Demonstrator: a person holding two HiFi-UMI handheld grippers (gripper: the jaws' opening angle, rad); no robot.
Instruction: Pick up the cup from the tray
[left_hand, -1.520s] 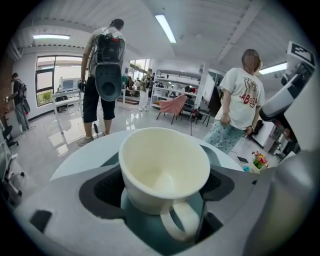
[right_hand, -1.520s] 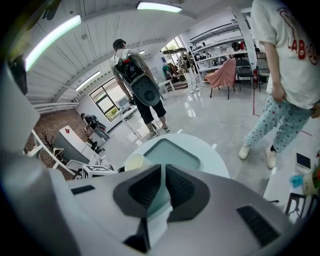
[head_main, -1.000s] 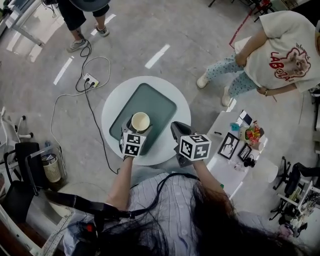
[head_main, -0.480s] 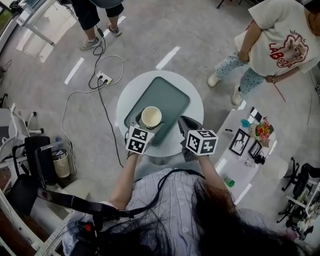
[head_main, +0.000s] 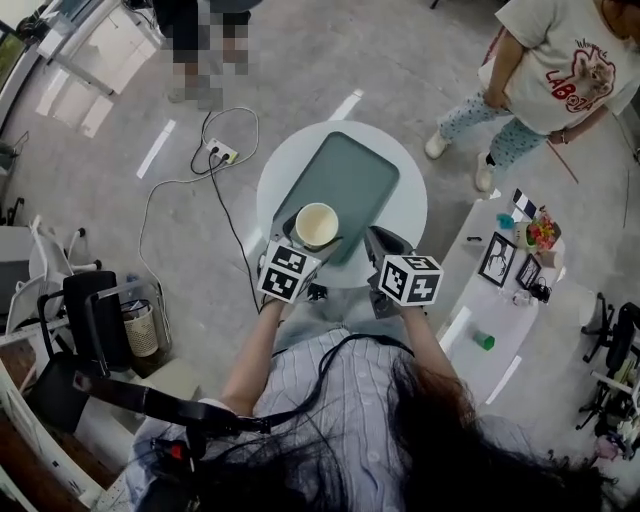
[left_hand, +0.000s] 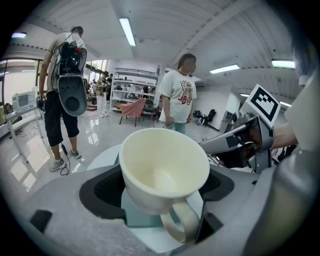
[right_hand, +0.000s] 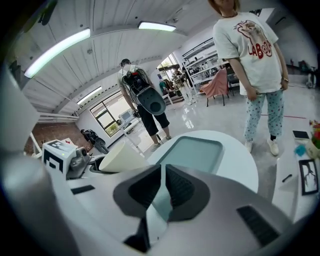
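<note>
**At the near end of the tray: cup in the left gripper's hold**

Over the near end of the grey-green, rounded rectangular tray (head_main: 355, 180), which lies on the round white bench (head_main: 410, 215), the left gripper (head_main: 308, 241) has its jaws closed on a cream ceramic cup (left_hand: 165, 167). The dark pads press the cup's round wall on either side, and the looped handle (left_hand: 181, 227) points back toward the camera. Whether the base has cleared the tray cannot be told for sure. The right gripper (right_hand: 163, 175) hangs just beside it over the bench's near edge, with its jaws drawn almost together and nothing between them.

The hold looks like the weak point. The pads meet a smooth, curved, glazed wall, so the cup could slide down or swivel between them, and the handle's weight on one side would help it turn. A quick lift or a tilt of the wrist would likely cause that. The cup also sits close to the bench's rim, so a slip here would probably send it to the floor and not back onto the tray. The right gripper is near enough to knock the cup if it swings inward.
</note>
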